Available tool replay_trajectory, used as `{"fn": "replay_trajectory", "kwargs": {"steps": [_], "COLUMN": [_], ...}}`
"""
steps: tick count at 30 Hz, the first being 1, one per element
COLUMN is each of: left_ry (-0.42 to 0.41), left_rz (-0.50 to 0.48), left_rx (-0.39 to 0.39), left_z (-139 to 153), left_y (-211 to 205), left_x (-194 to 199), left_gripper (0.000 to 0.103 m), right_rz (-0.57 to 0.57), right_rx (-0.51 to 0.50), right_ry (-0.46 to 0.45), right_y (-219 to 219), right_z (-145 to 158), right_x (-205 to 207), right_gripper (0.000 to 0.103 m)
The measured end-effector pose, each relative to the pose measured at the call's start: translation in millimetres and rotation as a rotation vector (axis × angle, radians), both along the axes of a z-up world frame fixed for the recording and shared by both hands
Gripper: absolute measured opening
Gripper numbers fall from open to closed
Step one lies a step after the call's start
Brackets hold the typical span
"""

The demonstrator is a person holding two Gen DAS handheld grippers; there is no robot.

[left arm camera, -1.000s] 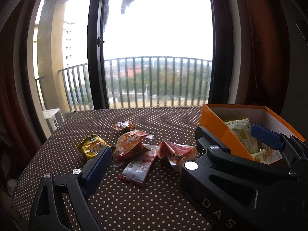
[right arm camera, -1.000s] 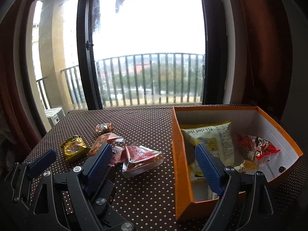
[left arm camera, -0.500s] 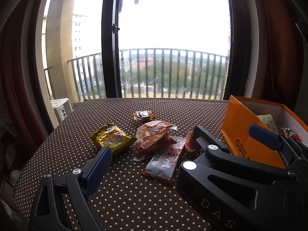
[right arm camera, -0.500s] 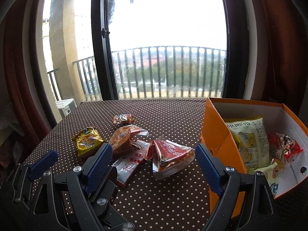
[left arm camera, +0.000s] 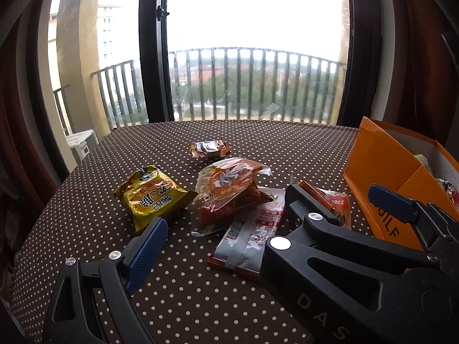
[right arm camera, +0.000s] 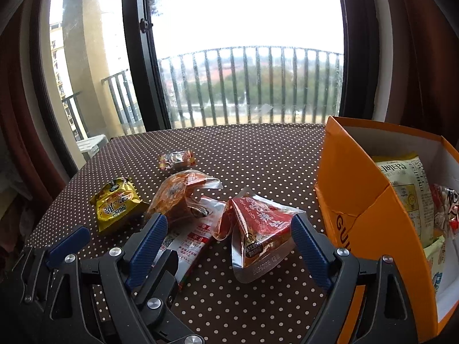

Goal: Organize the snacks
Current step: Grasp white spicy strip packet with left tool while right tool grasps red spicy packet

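Right claw (right arm camera: 226,238) gapes wide around the red pack (right arm camera: 258,232); left claw (left arm camera: 258,220) open too. Drop lower, pinch mid-pack, not crinkly edge.

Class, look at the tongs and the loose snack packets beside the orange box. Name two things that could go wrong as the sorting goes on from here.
1. The right tongs stand open around the red packet, which touches the white-and-red packet; closing may pinch or drag both.
2. The orange box has a tall near wall close to the red packet, so a low carry could knock it or catch the packet on its rim.
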State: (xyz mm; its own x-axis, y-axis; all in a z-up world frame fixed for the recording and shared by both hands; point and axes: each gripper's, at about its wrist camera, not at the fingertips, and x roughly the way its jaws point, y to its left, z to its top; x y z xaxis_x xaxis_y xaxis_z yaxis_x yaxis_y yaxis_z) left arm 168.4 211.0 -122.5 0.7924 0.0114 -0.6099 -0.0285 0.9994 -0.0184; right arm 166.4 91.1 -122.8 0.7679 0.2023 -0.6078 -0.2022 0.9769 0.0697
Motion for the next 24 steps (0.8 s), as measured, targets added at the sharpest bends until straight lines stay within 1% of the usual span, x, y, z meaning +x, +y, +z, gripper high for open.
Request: {"fn": "replay_trajectory", "kwargs": {"steps": [5,16,23,24], "left_ry": [0.042,0.134,0.23,0.23], "left_rz": [-0.028,-0.047,-0.055,-0.049], "left_rx": [-0.004,-0.009,-0.048,-0.037], "left_z": [-11.4,-34.0,-47.8,-48.2], "left_y": [-4.8,-8.3,-7.7,-8.7], "left_x": [15.5,35.8,49.9,50.0], "left_gripper": [0.087,0.083,0.068,0.066], "right_rz": [-0.019,-0.033,-0.042,-0.041], "right_rx": [0.004,0.017,-0.009,-0.011], "right_ry": [0.033,0.117,0.153,0.163], "right_y": [-4.5,-12.9,-12.9,-13.1], "right_z": [-11.1,-34.5,-43.8,-45.1], "right_x": [15.1,36.6,46.1,47.5], "right_gripper": [0.09,0.09,0.09,0.086]}}
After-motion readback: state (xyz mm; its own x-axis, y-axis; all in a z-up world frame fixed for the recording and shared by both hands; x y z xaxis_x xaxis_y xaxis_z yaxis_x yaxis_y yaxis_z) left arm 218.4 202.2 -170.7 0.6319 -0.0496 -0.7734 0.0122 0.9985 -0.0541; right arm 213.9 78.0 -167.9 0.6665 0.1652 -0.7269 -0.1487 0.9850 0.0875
